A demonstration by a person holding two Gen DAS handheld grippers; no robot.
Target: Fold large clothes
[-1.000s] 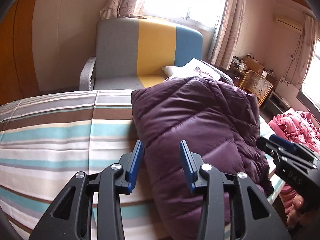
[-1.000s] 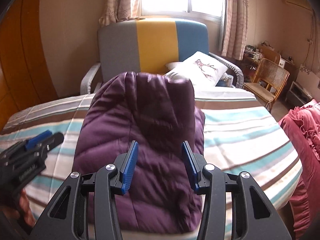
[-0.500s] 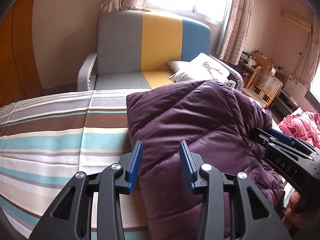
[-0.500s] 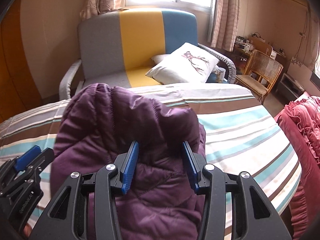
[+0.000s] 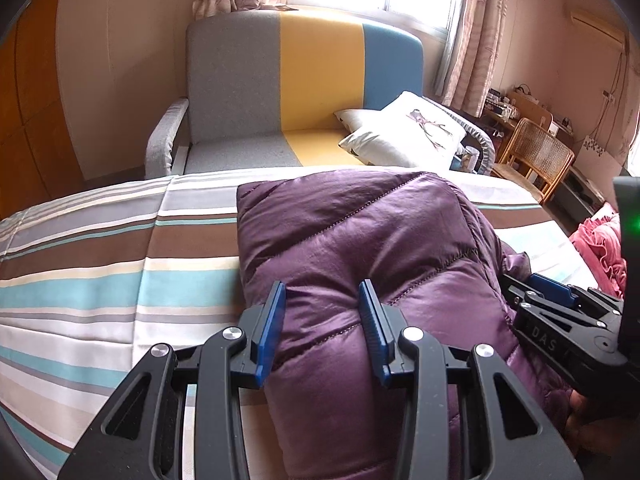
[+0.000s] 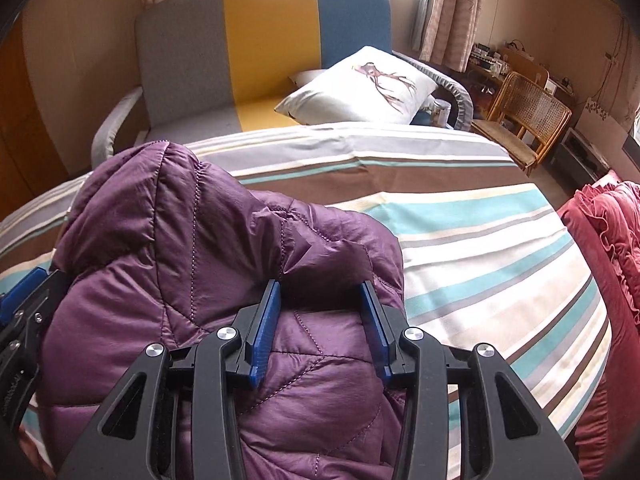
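At the far left stands a wooden wardrobe, and next to it, against the wall under the window, a sofa banded in grey, yellow and blue. A white pillow leans at the sofa's right end. In front of the sofa runs the bed, covered in a sheet striped brown, cream, grey and turquoise.

On the bed lies the purple puffer jacket, bunched into a thick, puffy bundle, its near part hanging toward the bed's near edge. The left gripper sits over the jacket's left side, near the edge of the bundle. Its blue-padded fingers stand partly apart with a quilted bulge of jacket swelling up between them; I cannot tell whether the pads truly pinch the fabric or merely flank it.

Further right, the right gripper is at the jacket's other side, where a fold rises up like a hood. Its fingers are closing, with a ridge of purple fabric between them; the pads appear to touch the fabric at each side, though a firm clamp is not clear. Each gripper shows at the edge of the other's view, close alongside the jacket.

To the right of the bed lies a red ruffled blanket, and beyond it, by the curtains, a rattan chair.
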